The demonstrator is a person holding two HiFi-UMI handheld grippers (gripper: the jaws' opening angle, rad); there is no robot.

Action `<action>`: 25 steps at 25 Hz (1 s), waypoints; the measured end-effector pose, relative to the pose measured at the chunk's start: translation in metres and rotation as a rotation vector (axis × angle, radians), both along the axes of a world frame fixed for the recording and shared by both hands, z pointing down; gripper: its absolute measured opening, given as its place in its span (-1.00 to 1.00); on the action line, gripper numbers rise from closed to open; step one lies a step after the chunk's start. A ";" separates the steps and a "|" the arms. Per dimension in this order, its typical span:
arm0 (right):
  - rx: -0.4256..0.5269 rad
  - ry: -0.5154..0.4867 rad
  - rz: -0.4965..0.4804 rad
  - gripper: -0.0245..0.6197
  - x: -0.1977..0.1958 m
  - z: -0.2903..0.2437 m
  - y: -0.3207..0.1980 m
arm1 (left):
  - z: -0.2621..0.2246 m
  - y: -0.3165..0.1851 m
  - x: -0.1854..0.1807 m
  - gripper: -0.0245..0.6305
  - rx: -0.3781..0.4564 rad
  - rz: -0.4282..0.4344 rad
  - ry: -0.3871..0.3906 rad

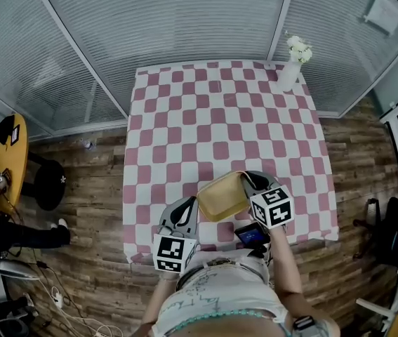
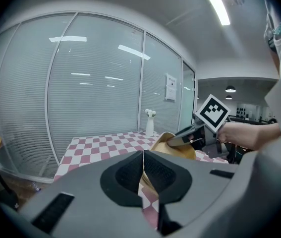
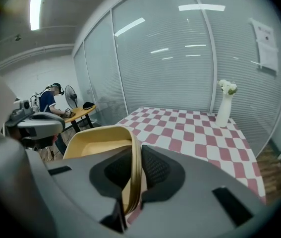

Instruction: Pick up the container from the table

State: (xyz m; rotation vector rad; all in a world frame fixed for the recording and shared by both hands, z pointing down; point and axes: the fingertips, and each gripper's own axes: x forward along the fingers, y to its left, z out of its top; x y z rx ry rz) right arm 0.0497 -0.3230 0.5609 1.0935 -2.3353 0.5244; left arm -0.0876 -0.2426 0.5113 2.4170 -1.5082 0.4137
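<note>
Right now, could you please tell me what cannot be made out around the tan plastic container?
Whether the tan plastic container touches the pink-and-white checked tablecloth: head view looks straight down, gripper bodies block both gripper views.
Its rim inside the left gripper: left gripper view, covered by the black fingers.
Print on the white wall notice: head view, too small.

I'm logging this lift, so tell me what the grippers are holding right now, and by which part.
Both hold the yellow container. The right gripper pinches its side wall at the rim, and the left gripper clamps its opposite edge.
</note>
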 end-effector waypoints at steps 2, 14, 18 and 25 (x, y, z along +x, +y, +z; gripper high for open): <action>0.026 -0.005 0.005 -0.84 0.002 -0.013 0.003 | -0.001 -0.001 -0.002 -0.88 0.002 -0.002 -0.006; 0.178 -0.010 0.005 -0.84 0.008 -0.079 0.008 | -0.006 -0.005 -0.007 -0.88 0.026 -0.011 -0.008; 0.202 -0.020 0.000 -0.84 0.009 -0.089 0.007 | -0.007 -0.004 -0.005 -0.88 0.027 -0.011 -0.009; 0.222 -0.043 -0.012 -0.85 0.007 -0.099 0.009 | -0.006 -0.003 -0.006 -0.88 0.026 -0.019 -0.012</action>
